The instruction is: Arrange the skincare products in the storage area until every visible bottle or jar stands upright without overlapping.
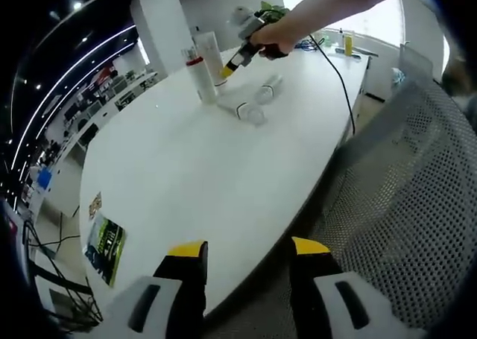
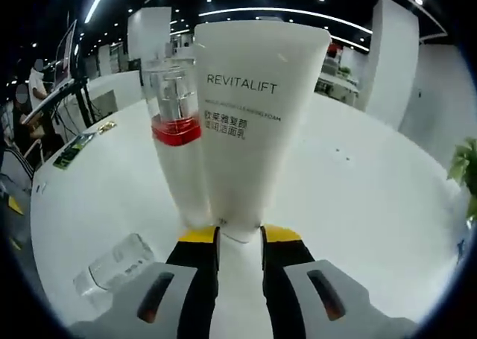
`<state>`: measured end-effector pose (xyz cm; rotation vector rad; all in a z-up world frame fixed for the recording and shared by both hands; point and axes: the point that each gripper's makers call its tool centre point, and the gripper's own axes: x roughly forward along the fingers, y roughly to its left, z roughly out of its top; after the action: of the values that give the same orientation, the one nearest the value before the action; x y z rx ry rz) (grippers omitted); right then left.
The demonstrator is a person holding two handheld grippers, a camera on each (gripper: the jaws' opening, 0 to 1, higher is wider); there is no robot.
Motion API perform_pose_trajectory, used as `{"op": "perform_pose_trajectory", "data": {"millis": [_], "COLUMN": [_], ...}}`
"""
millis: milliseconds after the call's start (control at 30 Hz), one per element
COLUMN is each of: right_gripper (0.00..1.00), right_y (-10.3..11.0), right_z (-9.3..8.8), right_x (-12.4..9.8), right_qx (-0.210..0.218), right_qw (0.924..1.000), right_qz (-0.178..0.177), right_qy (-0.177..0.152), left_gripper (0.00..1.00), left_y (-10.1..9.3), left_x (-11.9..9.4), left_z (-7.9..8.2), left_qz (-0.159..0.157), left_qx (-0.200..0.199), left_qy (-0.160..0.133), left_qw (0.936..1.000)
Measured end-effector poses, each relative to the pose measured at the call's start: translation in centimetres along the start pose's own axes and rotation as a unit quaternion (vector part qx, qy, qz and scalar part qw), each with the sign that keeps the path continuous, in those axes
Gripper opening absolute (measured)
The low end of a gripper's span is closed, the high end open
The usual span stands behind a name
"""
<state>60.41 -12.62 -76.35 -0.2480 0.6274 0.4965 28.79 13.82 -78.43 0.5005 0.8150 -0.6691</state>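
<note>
Right gripper (image 2: 238,235) on tube (image 2: 250,123), red-banded bottle (image 2: 175,123) just beside.

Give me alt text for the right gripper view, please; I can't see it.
The right gripper has its jaws closed on the narrow end of a white Revitalift tube, standing wide end up on a white table. A white pump bottle with a red band and clear cap stands just left; a clear bottle lies nearby.

1. One white tube (image 2: 250,123) stands upright on the white table (image 1: 186,175).
2. One upright bottle with a red band (image 2: 175,115) is just beside the tube.
3. Two clear bottles lie on their sides near the tube: one (image 1: 270,88) and another (image 1: 244,111).
</note>
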Motion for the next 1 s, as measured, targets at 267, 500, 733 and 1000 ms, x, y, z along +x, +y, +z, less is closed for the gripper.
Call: {"op": "perform_pose_trajectory", "data": {"millis": [267, 500, 733, 1000], "right_gripper": [0.20, 0.22, 0.34, 0.46], "right_y": [0.6, 0.6, 1.2, 8.5], "right_z": [0.2, 0.1, -0.4, 1.0], "right_x": [0.0, 0.1, -2.9, -9.8], "right_qx": [-0.002, -0.002, 0.062, 0.179], "right_qw": [1.0000, 1.0000, 0.9968, 0.9699], "right_qz": [0.001, 0.000, -0.029, 0.016], "right_qy": [0.001, -0.001, -0.040, -0.164], "left_gripper": [0.43, 0.43, 0.43, 0.42], "left_y": [0.0, 0.0, 0.2, 1.3], "left_x": [0.0, 0.0, -0.1, -0.1], "left_z": [-0.2, -0.2, 0.0, 0.8], "left_qz": [0.000, 0.000, 0.006, 0.014], "left_qx": [0.003, 0.004, 0.003, 0.013], "left_qy": [0.005, 0.006, -0.001, 0.008], "left_qw": [1.0000, 1.0000, 1.0000, 0.9998]}}
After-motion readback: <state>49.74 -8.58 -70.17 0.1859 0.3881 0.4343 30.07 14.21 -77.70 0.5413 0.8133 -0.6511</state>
